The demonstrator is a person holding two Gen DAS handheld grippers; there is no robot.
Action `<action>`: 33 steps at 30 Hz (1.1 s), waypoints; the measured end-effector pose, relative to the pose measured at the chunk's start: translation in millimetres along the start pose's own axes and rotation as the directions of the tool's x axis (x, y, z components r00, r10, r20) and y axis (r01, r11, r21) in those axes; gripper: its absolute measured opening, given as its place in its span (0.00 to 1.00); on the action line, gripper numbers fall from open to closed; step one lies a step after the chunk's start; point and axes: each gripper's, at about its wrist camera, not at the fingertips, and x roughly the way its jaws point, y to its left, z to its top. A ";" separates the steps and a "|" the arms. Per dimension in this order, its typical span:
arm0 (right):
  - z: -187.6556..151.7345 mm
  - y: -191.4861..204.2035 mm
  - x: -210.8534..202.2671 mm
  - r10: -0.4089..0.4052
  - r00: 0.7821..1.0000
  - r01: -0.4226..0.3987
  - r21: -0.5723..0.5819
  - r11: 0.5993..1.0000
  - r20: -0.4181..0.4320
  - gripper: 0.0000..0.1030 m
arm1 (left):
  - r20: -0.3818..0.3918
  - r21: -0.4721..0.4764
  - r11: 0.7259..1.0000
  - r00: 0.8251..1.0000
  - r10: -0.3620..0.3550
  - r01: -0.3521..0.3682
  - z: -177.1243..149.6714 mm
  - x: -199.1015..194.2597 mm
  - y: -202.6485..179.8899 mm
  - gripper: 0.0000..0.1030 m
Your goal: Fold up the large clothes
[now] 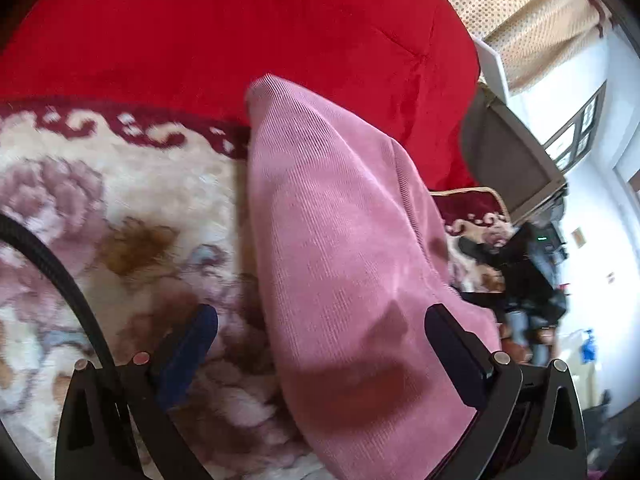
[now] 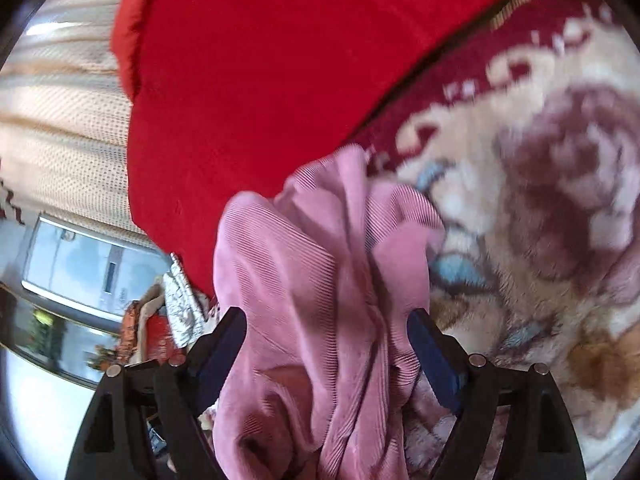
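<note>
A pink ribbed garment point(image 1: 344, 232) lies as a long folded strip on the floral plush blanket point(image 1: 120, 208), its far end reaching the red cover point(image 1: 240, 32). My left gripper point(image 1: 324, 332) is open over the garment's near end, its left finger over the blanket and its right finger over the pink cloth. In the right wrist view the same pink garment point(image 2: 304, 280) is bunched in loose folds between the fingers of my right gripper point(image 2: 330, 340). Its jaws stand wide and the pads do not visibly pinch the cloth.
A red cover point(image 2: 260, 80) lies across the far side of the floral blanket point(image 2: 540, 200). A black cable point(image 1: 52, 264) curves at the left. Dotted beige curtains point(image 1: 520, 20), a grey chair back point(image 1: 504, 160) and dark clutter point(image 1: 524, 276) stand to the right.
</note>
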 end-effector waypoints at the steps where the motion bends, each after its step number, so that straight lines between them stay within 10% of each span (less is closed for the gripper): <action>1: -0.7 -2.4 3.2 -0.003 1.000 0.004 0.008 1.000 -0.015 0.83 | -0.010 -0.011 1.000 1.000 -0.010 0.010 0.7 2.2 1.3 1.00; 14: 10.1 -11.2 18.8 -0.007 0.998 0.004 -0.033 0.999 -0.070 0.86 | -0.085 -0.036 0.998 0.995 -0.051 0.048 2.6 25.0 8.0 1.00; 16: 10.2 -5.8 33.0 0.091 0.989 -0.094 -0.028 0.995 -0.118 0.91 | -0.083 -0.042 0.997 0.994 -0.069 0.066 2.1 26.3 7.4 0.92; 21: 4.9 17.2 52.1 0.029 0.996 -0.040 -0.127 0.991 -0.086 1.00 | -0.072 -0.054 0.991 0.990 -0.125 0.121 2.9 20.1 6.8 0.71; 26: -1.7 25.6 50.3 0.009 0.999 -0.016 -0.140 0.990 -0.052 0.71 | -0.036 -0.018 0.995 0.994 -0.099 0.098 3.3 14.9 -3.5 0.59; 33: -9.3 43.9 32.8 0.018 1.000 -0.018 -0.172 0.985 -0.002 0.59 | -0.002 0.003 0.996 0.996 -0.086 0.086 7.8 4.6 -14.9 0.54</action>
